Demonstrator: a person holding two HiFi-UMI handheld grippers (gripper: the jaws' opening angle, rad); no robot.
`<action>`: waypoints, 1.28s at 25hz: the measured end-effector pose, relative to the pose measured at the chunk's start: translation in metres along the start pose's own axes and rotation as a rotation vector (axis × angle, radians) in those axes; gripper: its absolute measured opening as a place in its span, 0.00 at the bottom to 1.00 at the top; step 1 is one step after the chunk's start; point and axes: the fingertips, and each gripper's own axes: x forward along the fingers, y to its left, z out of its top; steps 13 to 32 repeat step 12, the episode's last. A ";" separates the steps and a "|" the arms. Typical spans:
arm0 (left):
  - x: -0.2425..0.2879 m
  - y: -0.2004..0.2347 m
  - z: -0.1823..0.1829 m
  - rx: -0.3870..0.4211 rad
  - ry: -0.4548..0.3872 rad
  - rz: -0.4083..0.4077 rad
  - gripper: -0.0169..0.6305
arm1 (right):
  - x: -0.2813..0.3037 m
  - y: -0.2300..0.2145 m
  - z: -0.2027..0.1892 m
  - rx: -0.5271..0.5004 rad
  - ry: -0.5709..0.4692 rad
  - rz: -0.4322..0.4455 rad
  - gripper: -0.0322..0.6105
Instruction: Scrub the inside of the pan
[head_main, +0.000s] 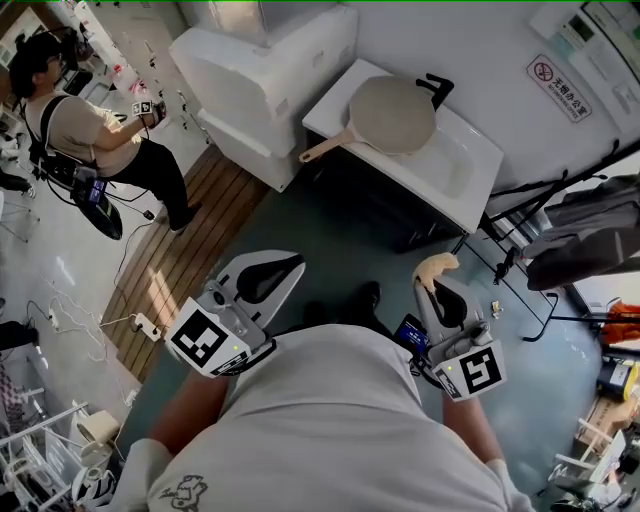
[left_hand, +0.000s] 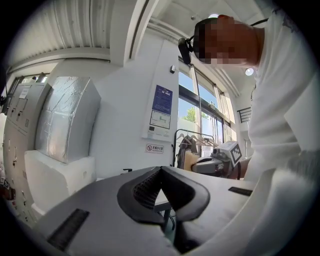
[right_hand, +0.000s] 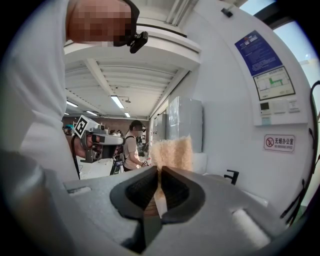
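Observation:
A beige round pan (head_main: 391, 113) with a wooden handle (head_main: 323, 149) lies on the white sink unit (head_main: 478, 185), beside a black faucet (head_main: 437, 87). Both grippers are held close to my body, well short of the sink. My left gripper (head_main: 292, 264) (left_hand: 161, 171) is shut with nothing between its jaws. My right gripper (head_main: 433, 283) (right_hand: 159, 173) is shut on a tan scrub sponge (head_main: 437, 266) (right_hand: 172, 153), which sticks out past the jaws. The pan does not show in either gripper view.
A large white foam-wrapped block (head_main: 268, 72) stands left of the sink. Another person (head_main: 92, 132) with grippers stands at the far left by wooden decking (head_main: 185, 255). A rack with dark clothes (head_main: 585, 232) is at the right. Cables lie on the floor (head_main: 60, 310).

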 end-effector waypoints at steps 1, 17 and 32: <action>0.000 0.000 0.000 -0.001 -0.003 -0.003 0.02 | 0.000 0.001 0.001 -0.001 0.001 -0.002 0.09; 0.011 0.007 0.002 -0.017 -0.008 -0.008 0.02 | 0.009 -0.008 0.007 -0.009 0.000 0.000 0.09; 0.011 0.007 0.002 -0.017 -0.008 -0.008 0.02 | 0.009 -0.008 0.007 -0.009 0.000 0.000 0.09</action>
